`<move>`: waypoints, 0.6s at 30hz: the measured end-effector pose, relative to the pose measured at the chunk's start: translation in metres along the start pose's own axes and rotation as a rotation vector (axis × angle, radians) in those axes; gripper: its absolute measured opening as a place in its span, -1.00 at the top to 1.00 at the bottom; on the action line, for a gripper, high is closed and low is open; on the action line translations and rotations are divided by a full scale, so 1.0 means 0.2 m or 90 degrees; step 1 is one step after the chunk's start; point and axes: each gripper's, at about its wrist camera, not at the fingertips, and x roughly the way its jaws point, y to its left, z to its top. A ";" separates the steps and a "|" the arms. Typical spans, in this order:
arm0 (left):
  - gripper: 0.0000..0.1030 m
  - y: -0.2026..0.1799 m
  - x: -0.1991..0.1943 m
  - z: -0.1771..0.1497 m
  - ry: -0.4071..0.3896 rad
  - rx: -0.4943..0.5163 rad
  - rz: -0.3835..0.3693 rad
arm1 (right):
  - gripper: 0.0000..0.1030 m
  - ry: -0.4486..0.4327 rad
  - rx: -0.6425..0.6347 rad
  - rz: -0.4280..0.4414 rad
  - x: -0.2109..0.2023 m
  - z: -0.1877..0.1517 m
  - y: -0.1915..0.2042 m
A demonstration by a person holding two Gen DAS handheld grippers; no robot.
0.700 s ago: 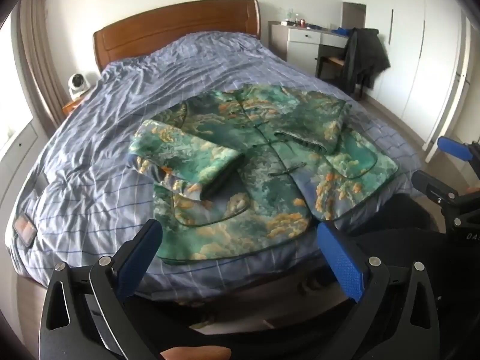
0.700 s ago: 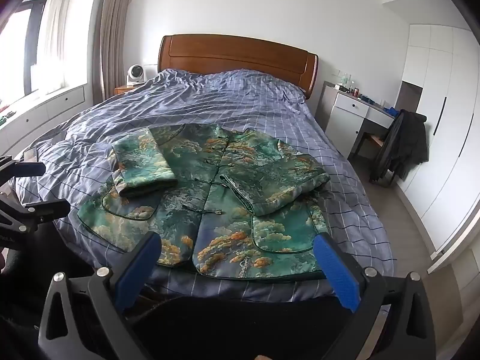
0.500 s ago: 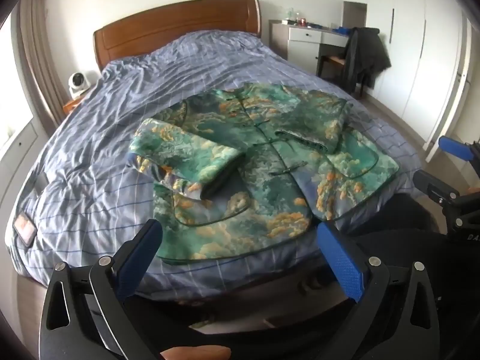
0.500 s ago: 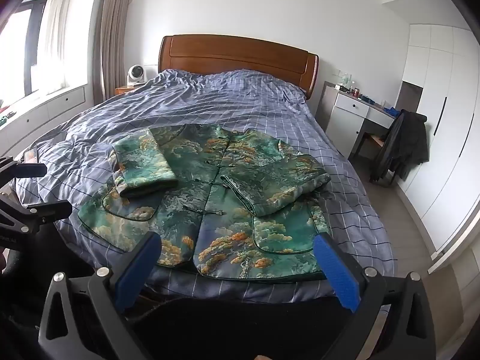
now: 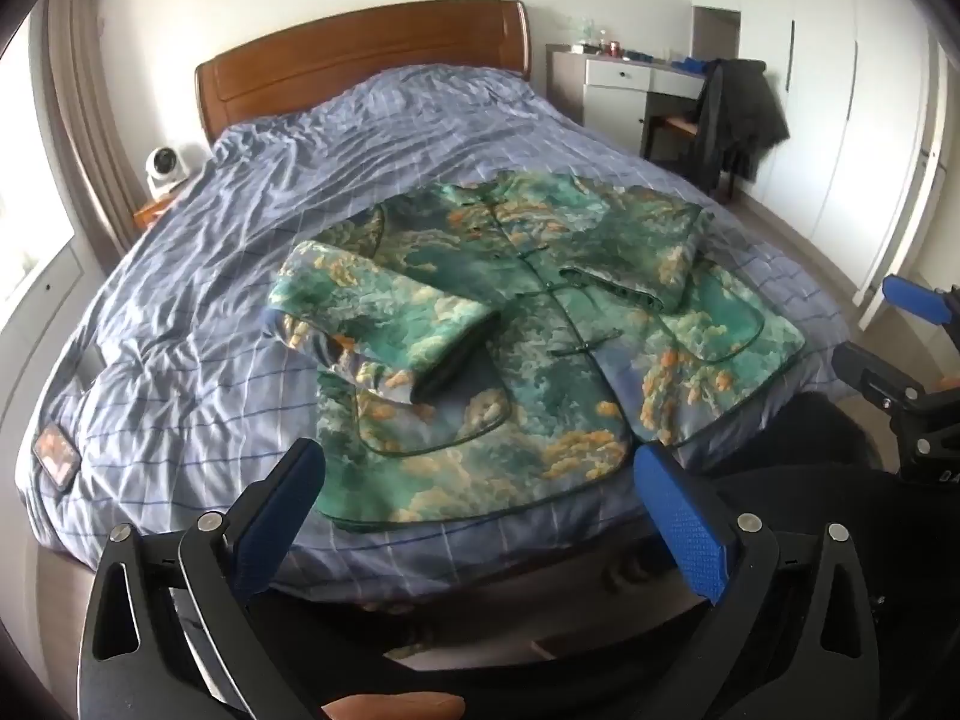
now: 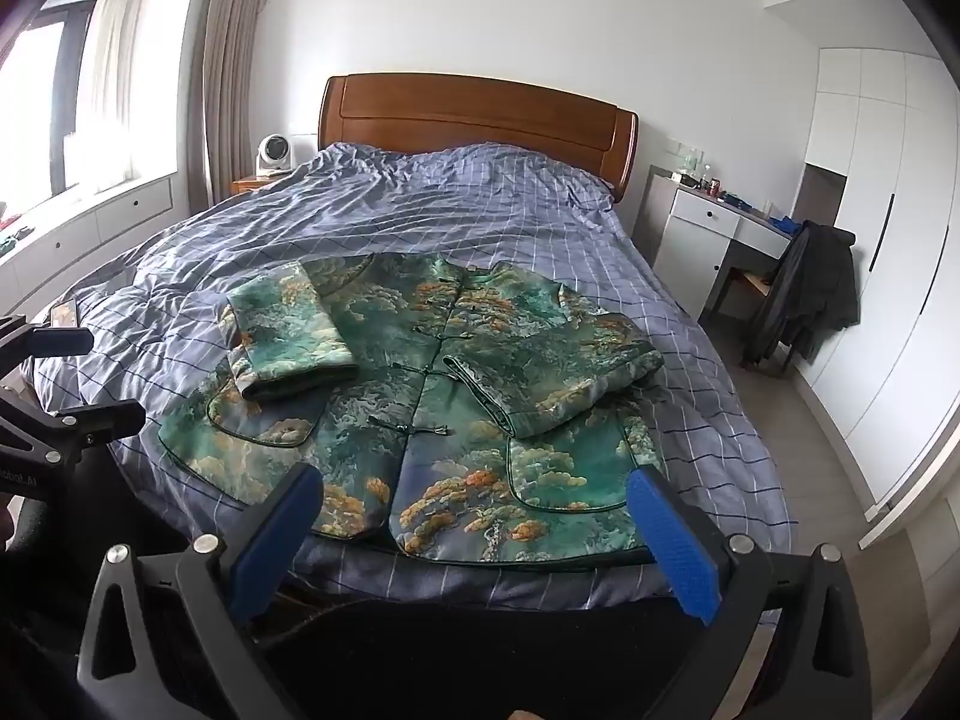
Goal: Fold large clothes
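A green patterned jacket [image 5: 540, 348] with orange blossoms lies face up on the foot of the bed, buttoned down the middle, in both views [image 6: 432, 408]. Both sleeves are folded in across the front: the left sleeve [image 5: 384, 318] and the right sleeve [image 6: 552, 360]. My left gripper [image 5: 480, 516] is open and empty, just short of the jacket's hem. My right gripper [image 6: 474, 534] is open and empty over the hem's right half.
The bed [image 5: 240, 252] has a blue checked duvet and a wooden headboard [image 6: 480, 120]. A phone [image 5: 55, 455] lies at the bed's left corner. A white desk [image 6: 720, 228] and a chair with a dark coat [image 6: 804, 294] stand to the right, by white wardrobes. A small fan [image 6: 273, 153] sits on the nightstand.
Both grippers have crept slightly forward toward the hem. The jacket has not moved and both grippers stay open.
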 end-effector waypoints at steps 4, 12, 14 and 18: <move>-0.99 0.00 -0.01 0.01 -0.005 0.001 0.003 | -1.00 -0.003 -0.002 -0.002 -0.01 0.01 0.01; -0.99 0.00 -0.02 0.01 -0.009 -0.001 0.004 | -1.00 -0.005 0.000 0.003 -0.01 0.02 0.00; -0.99 0.00 -0.02 0.01 -0.010 0.000 0.004 | -1.00 -0.004 0.000 0.003 -0.01 0.02 0.00; -0.99 0.00 -0.02 0.02 -0.011 0.001 0.003 | -1.00 -0.006 0.000 0.001 -0.01 0.02 0.00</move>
